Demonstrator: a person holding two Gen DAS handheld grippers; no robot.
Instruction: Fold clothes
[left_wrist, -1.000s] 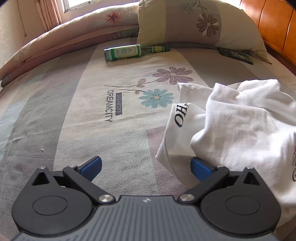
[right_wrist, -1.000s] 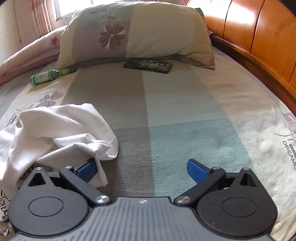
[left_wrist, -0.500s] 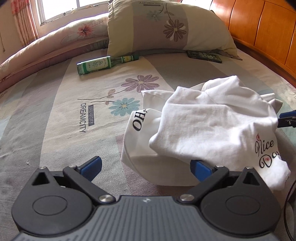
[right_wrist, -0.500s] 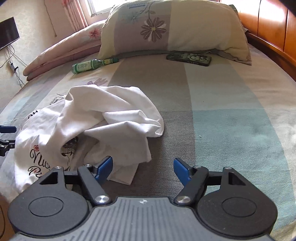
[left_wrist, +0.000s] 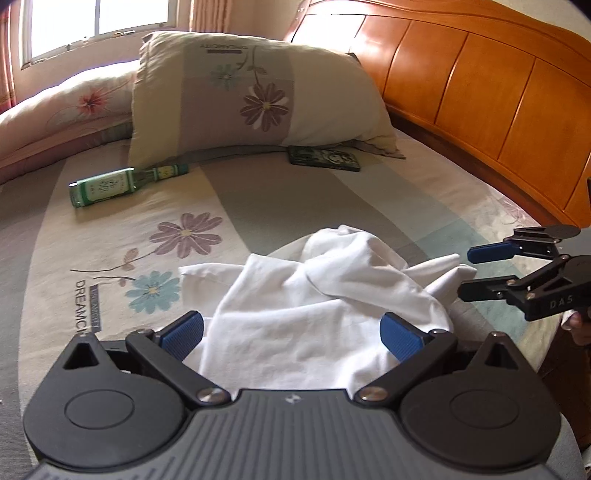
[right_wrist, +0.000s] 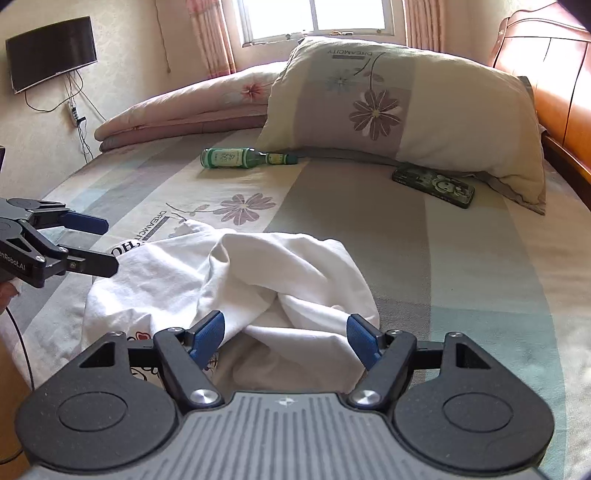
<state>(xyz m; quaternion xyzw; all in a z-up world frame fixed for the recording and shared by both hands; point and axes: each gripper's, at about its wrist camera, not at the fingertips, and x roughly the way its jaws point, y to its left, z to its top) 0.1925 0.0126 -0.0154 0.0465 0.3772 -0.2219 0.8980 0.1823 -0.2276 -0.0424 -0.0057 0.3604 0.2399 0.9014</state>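
Observation:
A crumpled white T-shirt (left_wrist: 314, 302) with dark print lies in a heap on the striped floral bedsheet (left_wrist: 110, 243). My left gripper (left_wrist: 291, 332) hovers over its near edge, open, the cloth lying below and between the blue pads without being pinched. In the right wrist view the same shirt (right_wrist: 266, 273) sits under my right gripper (right_wrist: 285, 334), open, pads clear of the fabric. Each gripper shows in the other's view: the right gripper (left_wrist: 467, 271) beside a sleeve tip, the left gripper (right_wrist: 109, 243) at the shirt's left edge, both with jaws apart.
A green glass bottle (right_wrist: 236, 158) lies on its side near the big flowered pillow (right_wrist: 399, 107). A phone in a dark case (right_wrist: 434, 186) rests by the pillow. A folded pink quilt (right_wrist: 177, 110) lines the far side; a wooden headboard (left_wrist: 480, 92) runs along the right.
Both grippers have lifted and swung in toward the shirt from either side, so each sees the other. The right jaws have narrowed a little. The shirt has not moved.

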